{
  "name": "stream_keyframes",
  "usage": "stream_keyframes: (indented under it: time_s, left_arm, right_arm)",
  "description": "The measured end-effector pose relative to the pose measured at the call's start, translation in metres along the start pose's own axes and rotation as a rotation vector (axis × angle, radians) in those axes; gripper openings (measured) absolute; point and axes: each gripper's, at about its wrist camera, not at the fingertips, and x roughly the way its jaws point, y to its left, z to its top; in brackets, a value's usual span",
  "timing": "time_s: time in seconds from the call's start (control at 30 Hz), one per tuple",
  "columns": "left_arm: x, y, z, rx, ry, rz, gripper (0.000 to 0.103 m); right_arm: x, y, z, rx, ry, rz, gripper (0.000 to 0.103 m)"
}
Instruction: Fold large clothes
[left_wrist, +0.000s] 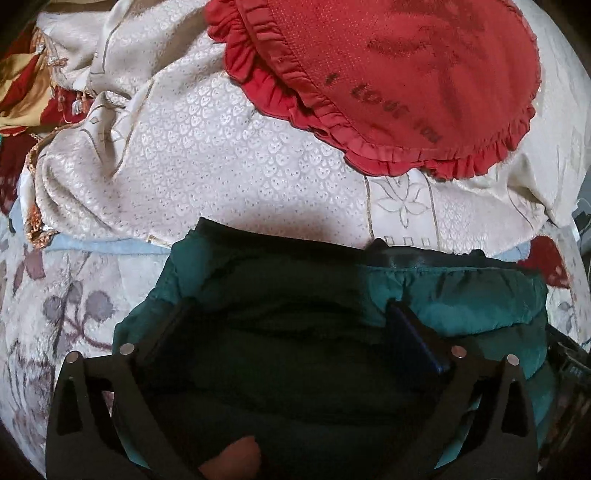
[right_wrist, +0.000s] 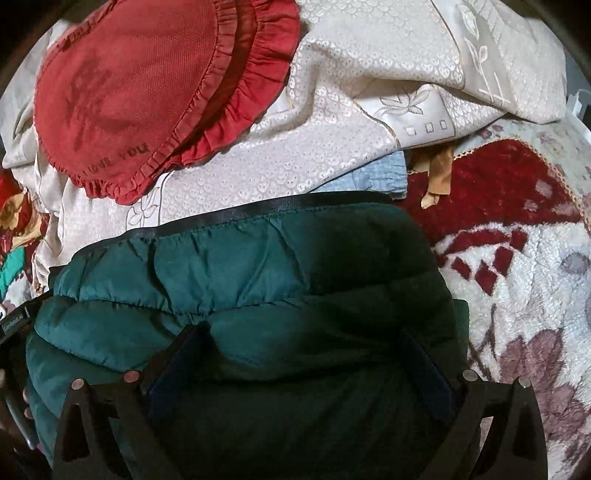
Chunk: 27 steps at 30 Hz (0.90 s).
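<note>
A dark green quilted jacket (left_wrist: 461, 295) with a black trimmed edge lies bunched on the bed, filling the lower half of both wrist views. My left gripper (left_wrist: 290, 306) hovers over it with its fingers spread wide apart, and the pads do not press the fabric. In the right wrist view the jacket (right_wrist: 221, 266) lies the same way under my right gripper (right_wrist: 303, 330), which is also open wide with only puffy fabric below it. A bit of a hand (left_wrist: 232, 458) shows at the bottom edge.
A red frilled cushion (left_wrist: 406, 74) (right_wrist: 122, 92) rests on a crumpled cream patterned cloth (left_wrist: 221, 147) (right_wrist: 332, 140) beyond the jacket. A floral fleece blanket (left_wrist: 55, 295) (right_wrist: 535, 295) covers the bed. More coloured clothes (left_wrist: 22, 85) are piled at the far left.
</note>
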Motion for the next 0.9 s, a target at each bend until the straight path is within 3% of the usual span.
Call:
stream_keyframes:
  time_s: [0.13,0.2,0.3,0.37,0.5,0.6,0.67,0.8,0.9]
  left_arm:
    - [-0.005,0.006,-0.001,-0.03,-0.017,-0.047,0.102]
    - [-0.011,0.001,0.0,-0.023,-0.007,-0.012,0.102]
    - [-0.044,-0.016,-0.008,0.048,-0.103,0.055,0.102]
    - [-0.071,-0.027,-0.025,0.09,-0.16,0.062,0.102]
    - [-0.121,-0.039,-0.091,0.11,-0.192,0.006,0.102]
    - [-0.145,-0.044,-0.149,0.097,-0.138,-0.114,0.102]
    - [-0.158,-0.05,-0.18,0.102,-0.119,-0.138,0.102]
    - [-0.18,-0.068,-0.21,0.109,-0.088,-0.132,0.102]
    - [-0.201,-0.083,-0.216,0.141,-0.104,-0.036,0.102]
  right_arm:
    - [0.005,0.006,-0.001,-0.034,0.001,-0.005,0.103]
    - [-0.001,0.005,-0.001,-0.033,-0.017,0.001,0.103]
    - [-0.029,0.001,-0.007,-0.001,-0.083,-0.02,0.1]
    - [-0.066,0.004,-0.021,0.028,-0.152,-0.006,0.1]
    - [-0.14,0.01,-0.085,0.08,-0.283,0.075,0.1]
    - [-0.172,0.015,-0.144,0.085,-0.315,0.064,0.1]
    - [-0.182,0.023,-0.174,0.055,-0.306,0.041,0.1]
    - [-0.202,0.04,-0.212,-0.025,-0.273,-0.009,0.1]
    - [-0.22,0.047,-0.222,-0.055,-0.267,-0.086,0.1]
